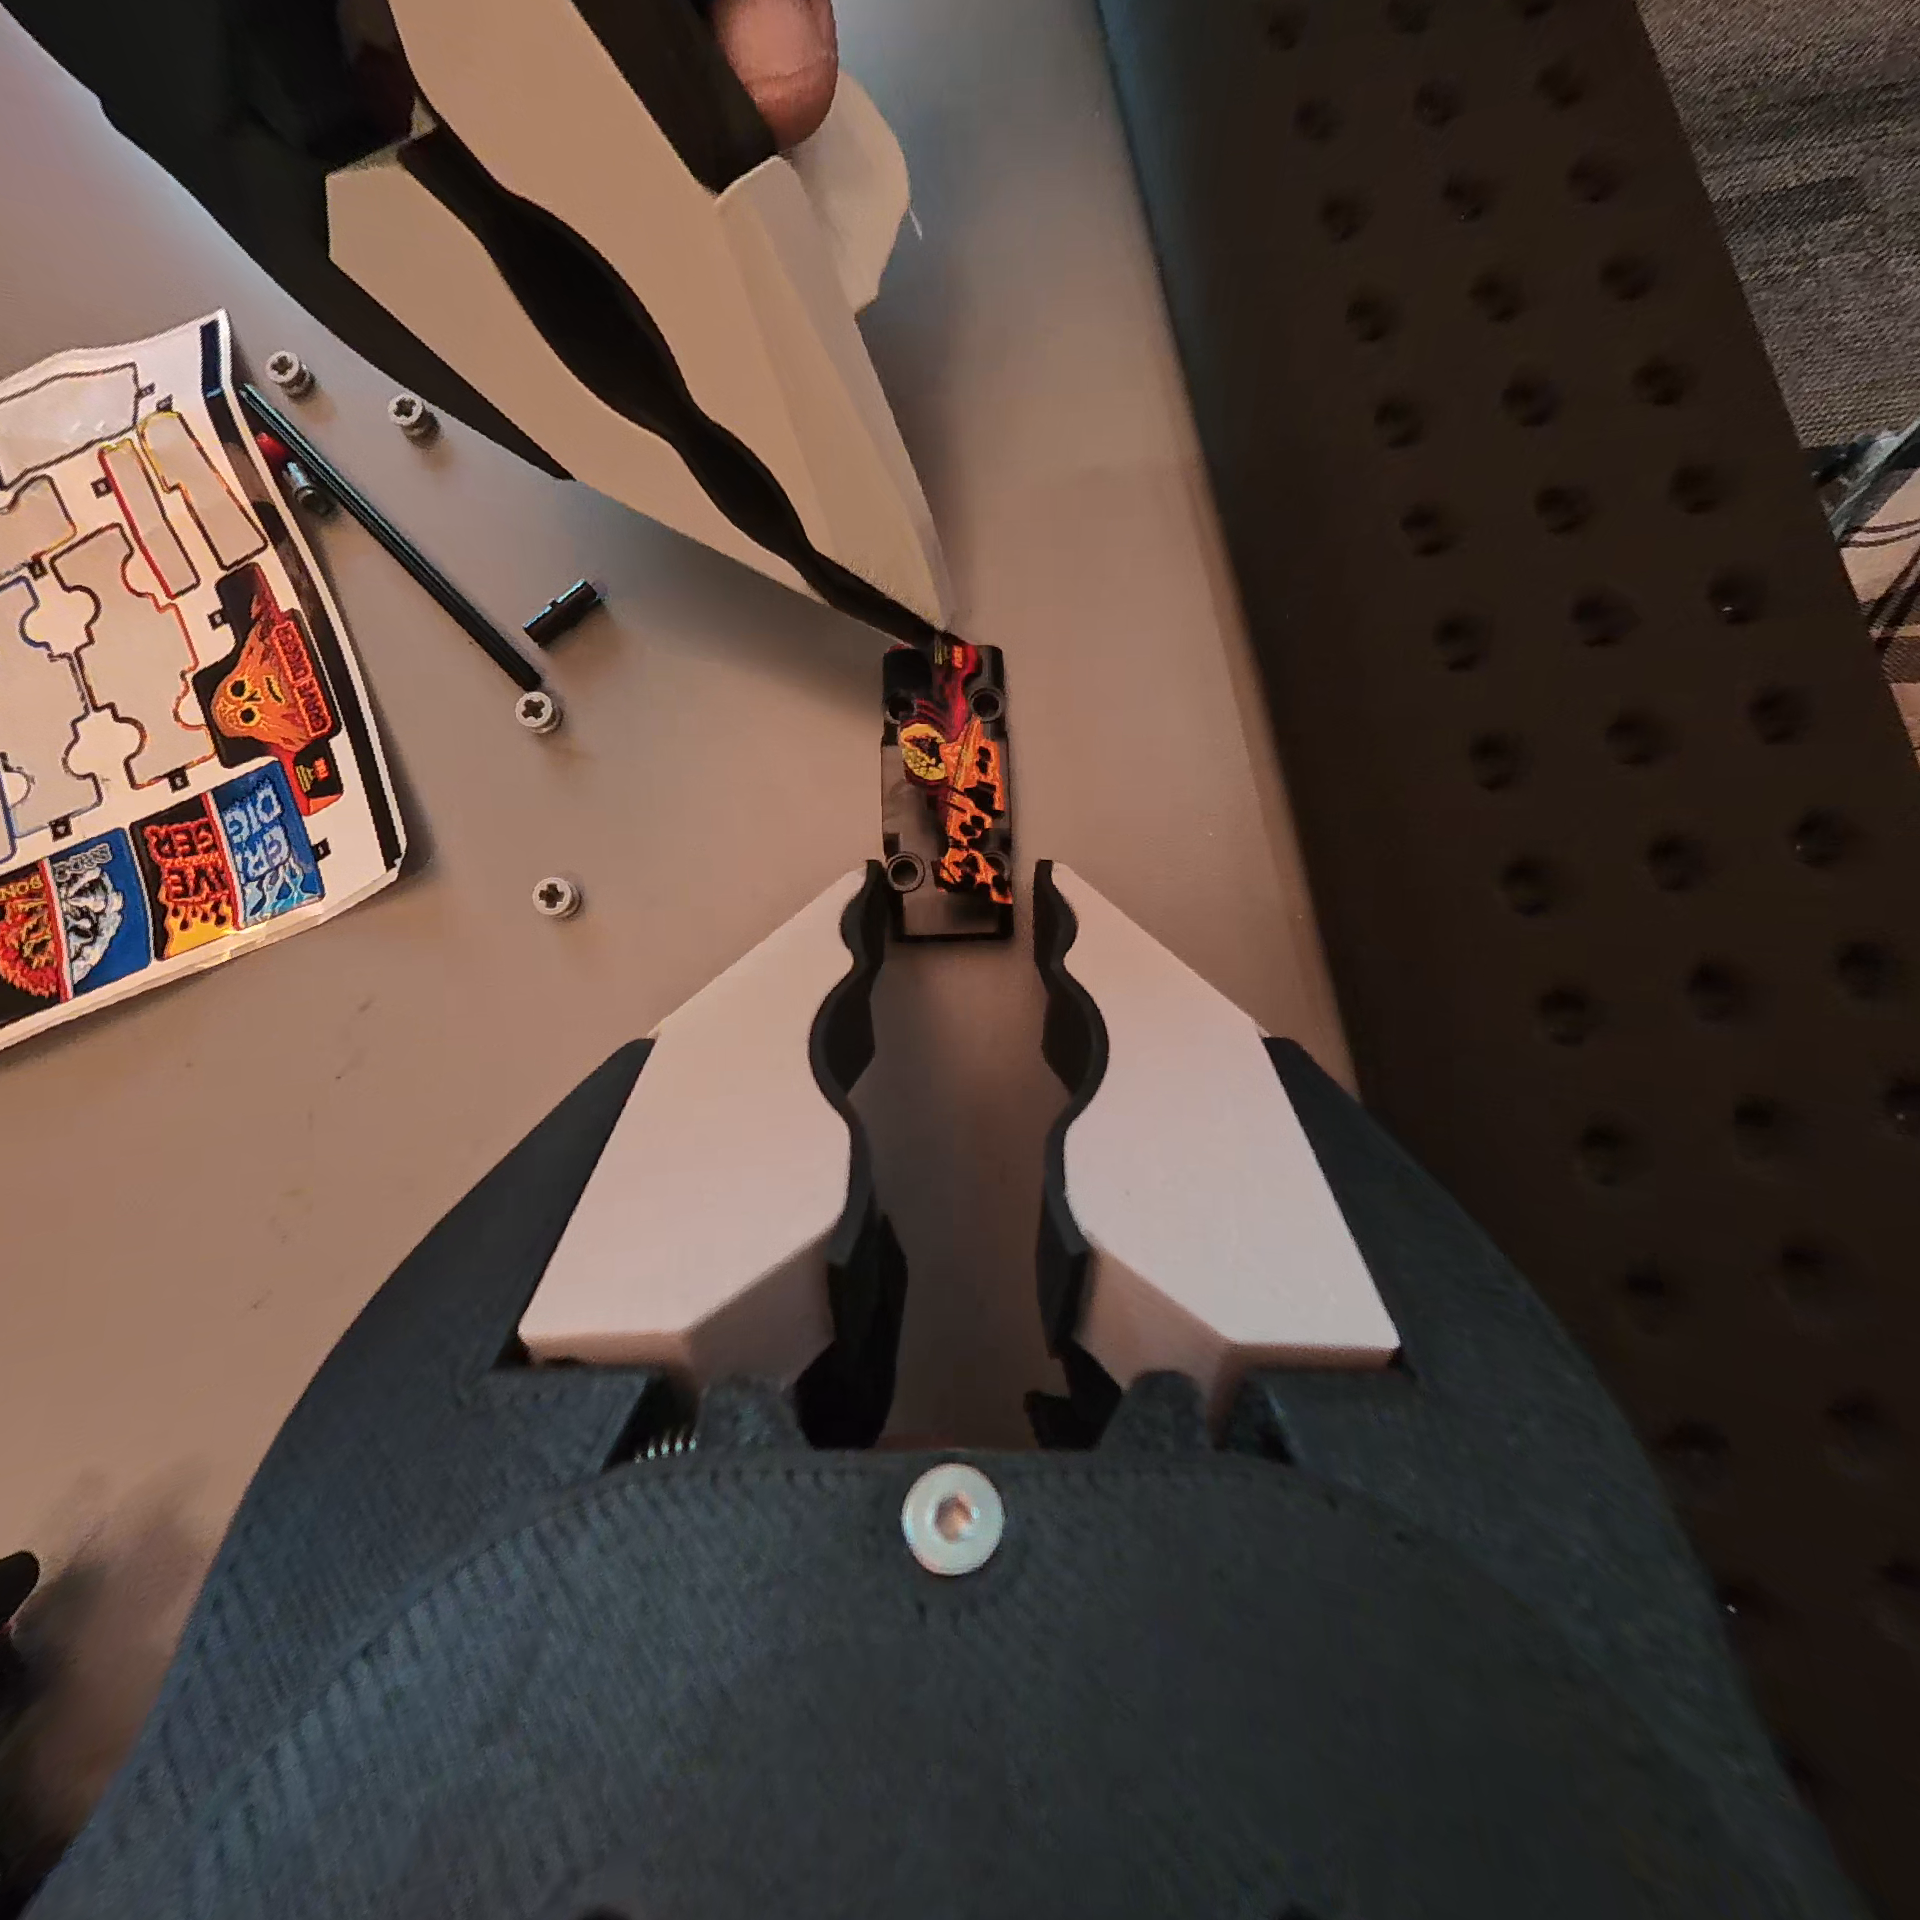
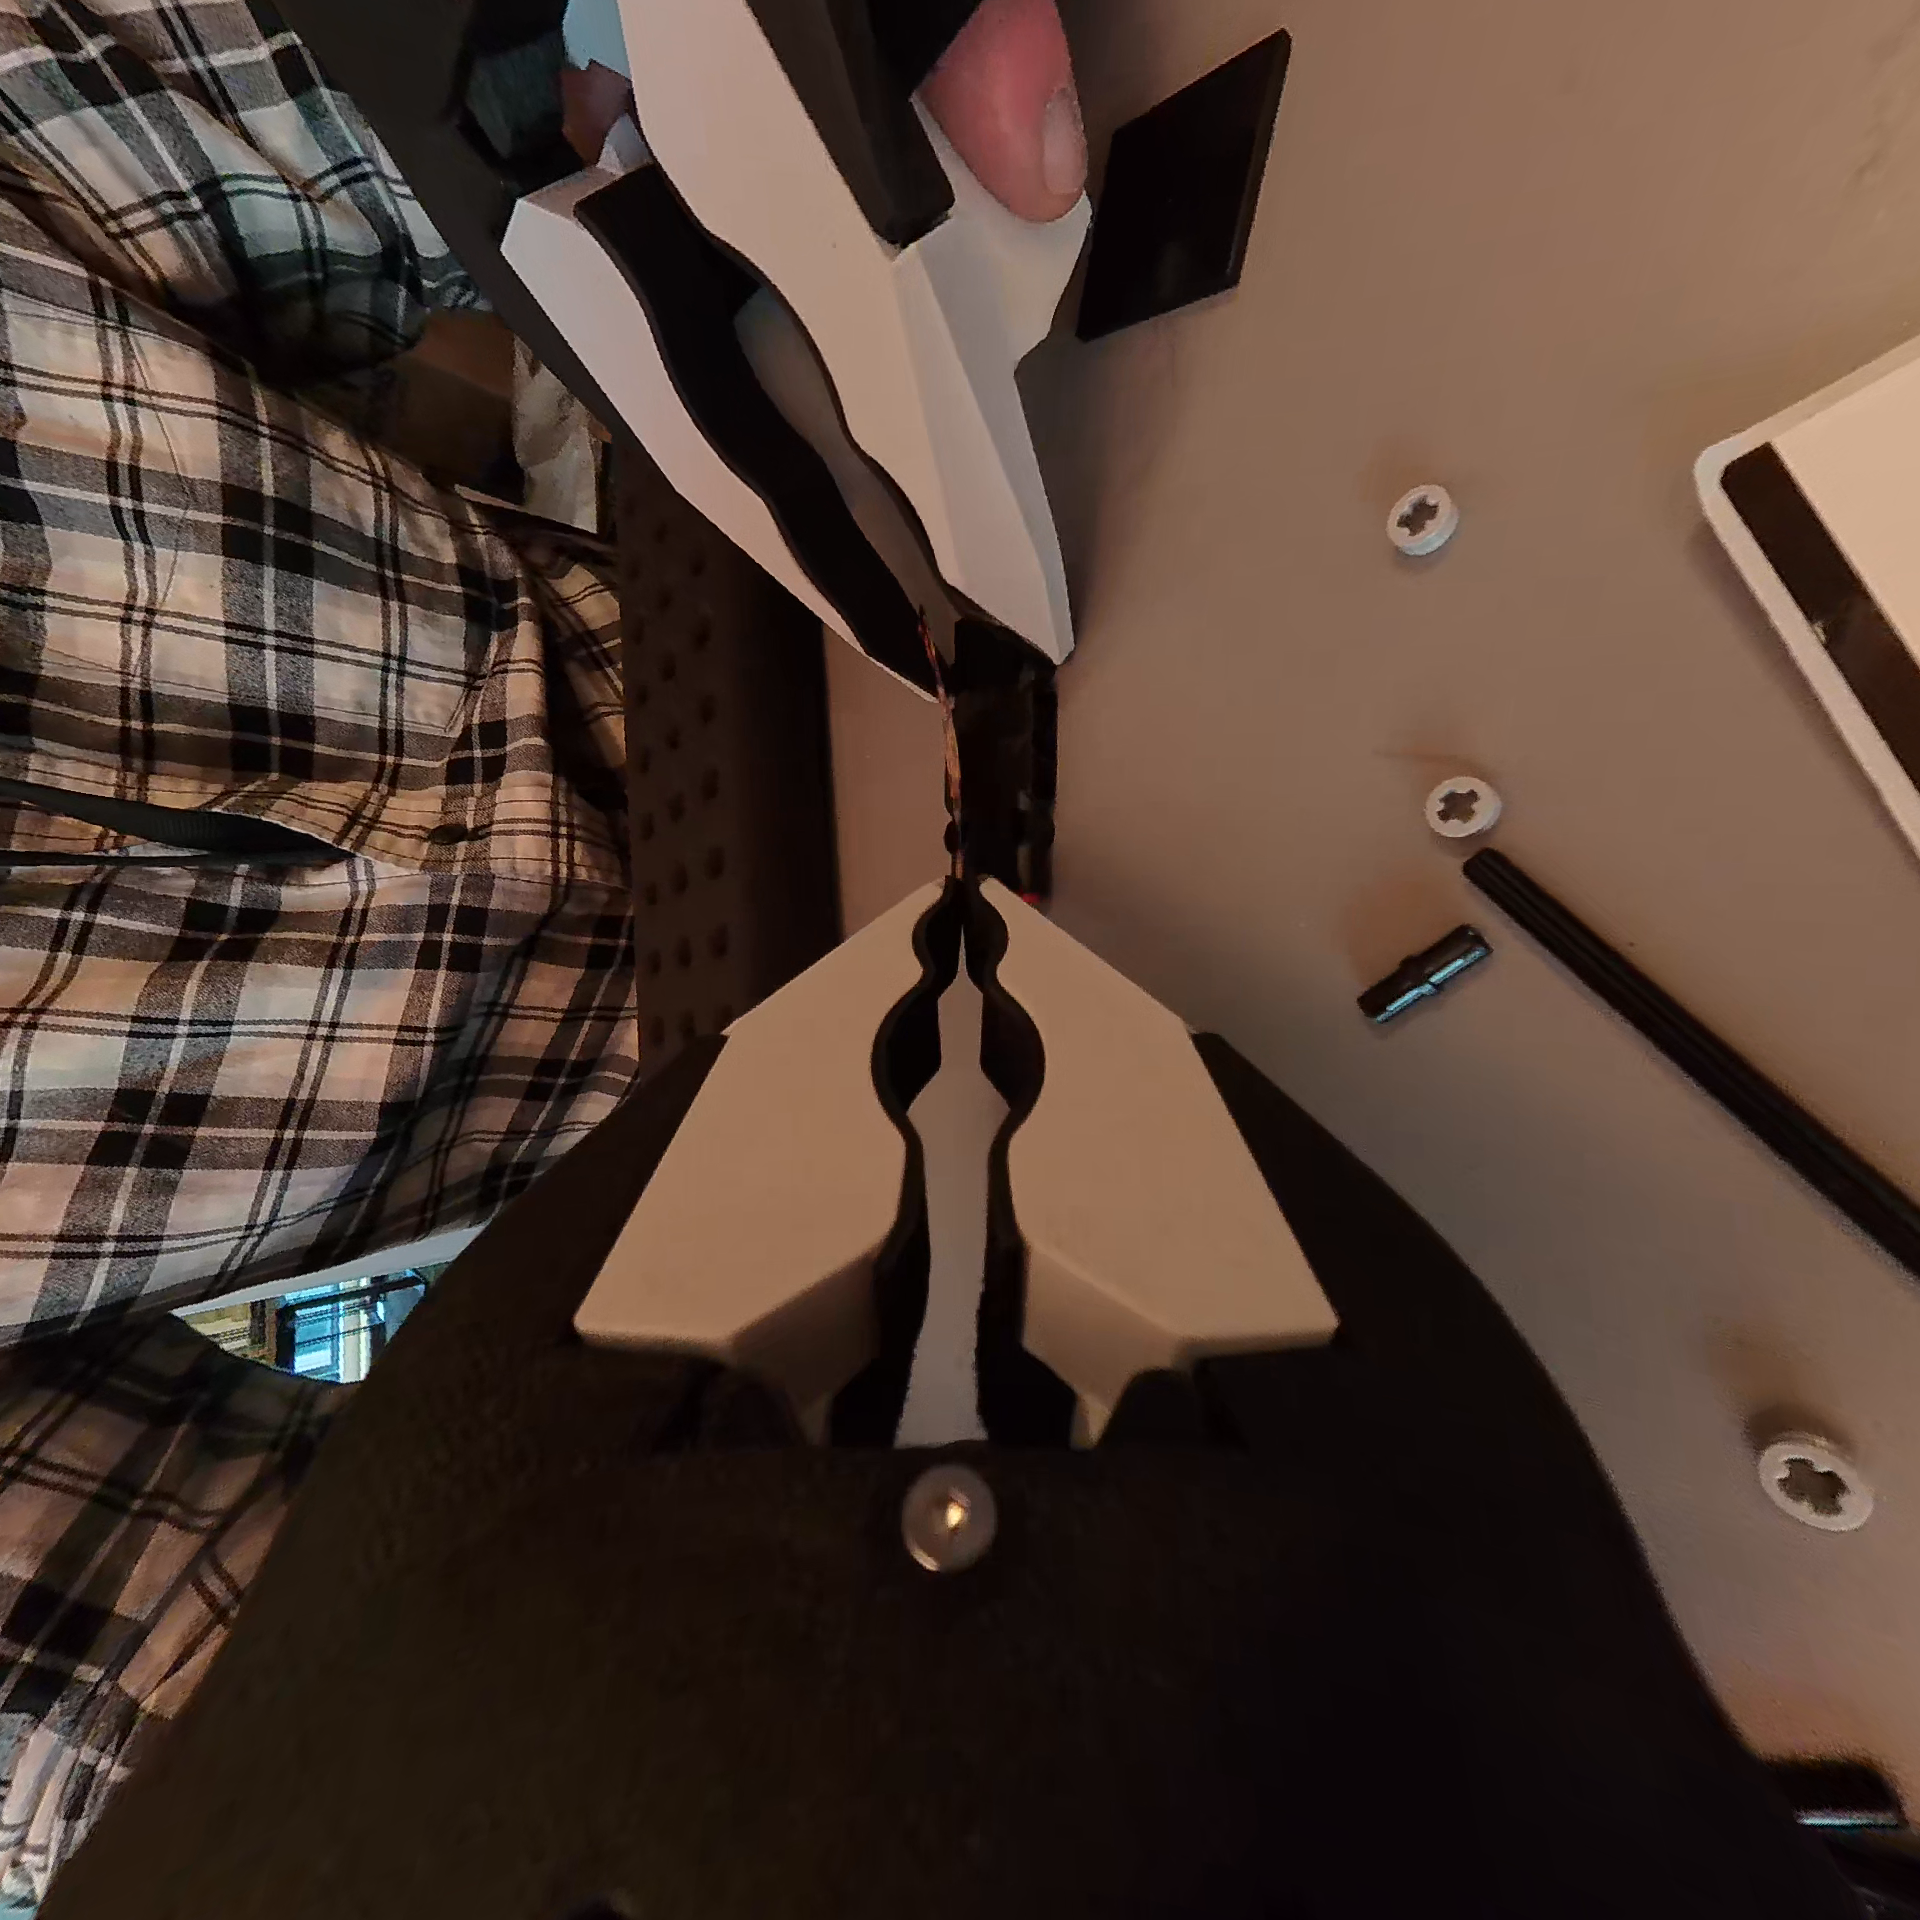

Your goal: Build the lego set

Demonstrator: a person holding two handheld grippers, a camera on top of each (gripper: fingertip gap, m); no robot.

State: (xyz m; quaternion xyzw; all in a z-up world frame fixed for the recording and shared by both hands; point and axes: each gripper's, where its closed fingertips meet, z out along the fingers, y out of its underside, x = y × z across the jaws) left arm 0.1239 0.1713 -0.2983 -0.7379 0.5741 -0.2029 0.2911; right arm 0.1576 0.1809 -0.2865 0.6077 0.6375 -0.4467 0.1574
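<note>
A black Lego panel [image 1: 902, 831] with a red and orange flame sticker [image 1: 971, 821] on its face is held over the grey table [image 1: 416, 1143]. My left gripper [image 1: 954, 883] is shut on the panel's near end. My right gripper [image 2: 963, 902] is shut on the thin edge of the sticker [image 2: 943, 748], which lies beside the panel [image 2: 1013, 748]. In the left wrist view the right gripper [image 1: 935, 632] pinches the sticker's far corner. In the right wrist view the left gripper [image 2: 987, 655] grips the panel from the far side.
A sticker sheet [image 1: 156, 675] lies at the left. A black axle [image 1: 395, 540], a black pin [image 1: 564, 611] and grey bushes [image 1: 538, 712] are scattered on the table. A dark perforated surface [image 1: 1558, 727] runs along the table edge. A person's plaid shirt [image 2: 260, 623] and a white slab [image 2: 1860, 488] show. Spacing between my two grippers at the tips: around 4 centimetres.
</note>
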